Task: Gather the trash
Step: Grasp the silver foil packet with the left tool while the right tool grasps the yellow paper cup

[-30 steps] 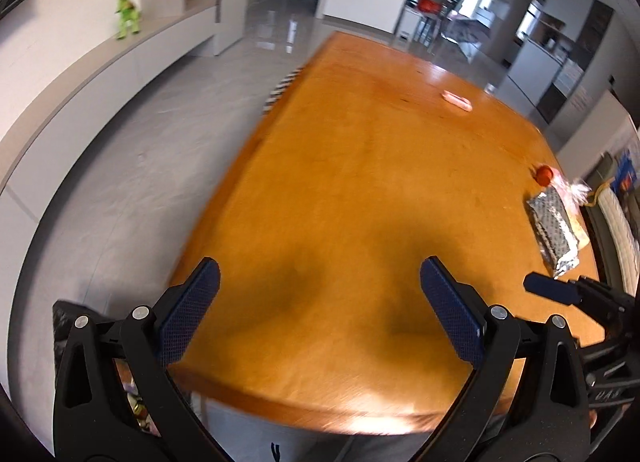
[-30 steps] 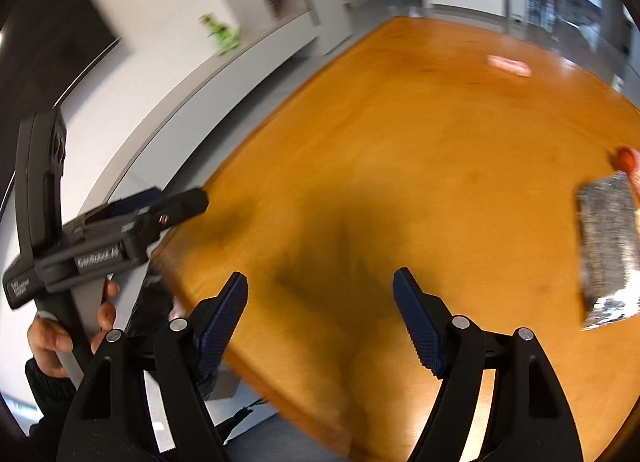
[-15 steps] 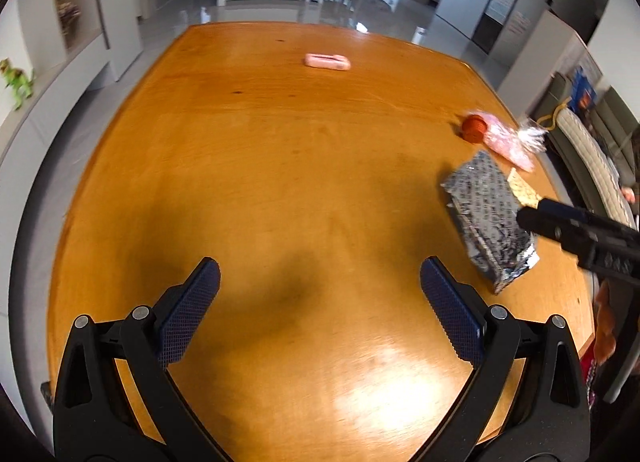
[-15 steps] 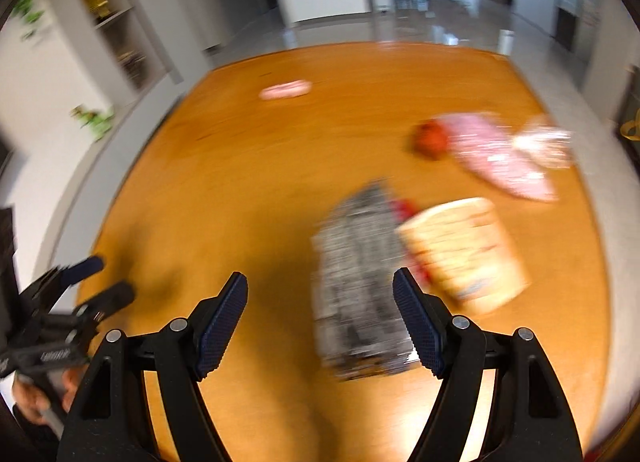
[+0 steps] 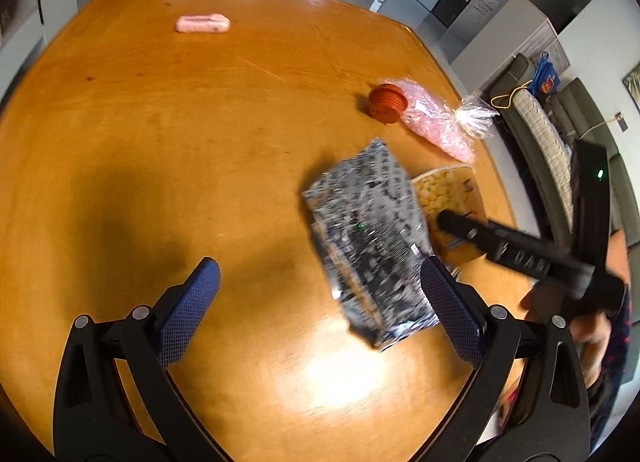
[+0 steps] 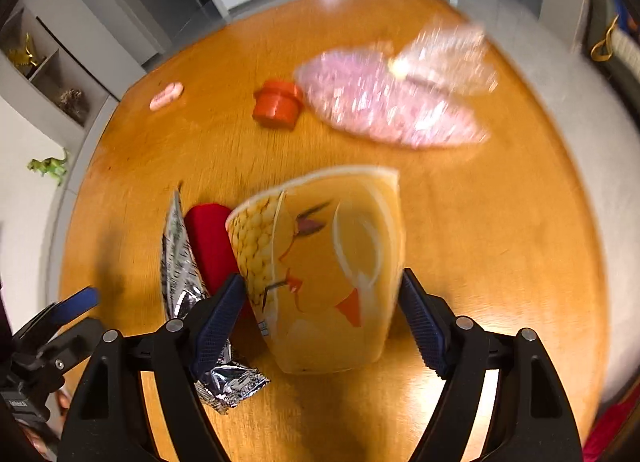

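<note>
Right gripper [image 6: 322,322] spread wide, flattened yellow cup [image 6: 324,270] btwn its pads – not clenched. Left gripper [image 5: 320,310] released too, silver wrapper [image 5: 370,238] just ahead, twd its right finger.

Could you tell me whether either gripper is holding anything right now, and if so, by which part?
Nothing is held. The right gripper is open around the flattened yellow paper cup; the left gripper is open above the wooden table.

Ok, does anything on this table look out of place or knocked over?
Yes. A yellow cup lies tipped on its side between the open right gripper's fingers, beside a crumpled foil bag. An orange cap sits loose against a pink plastic bag. Nothing looks spilled.
</note>
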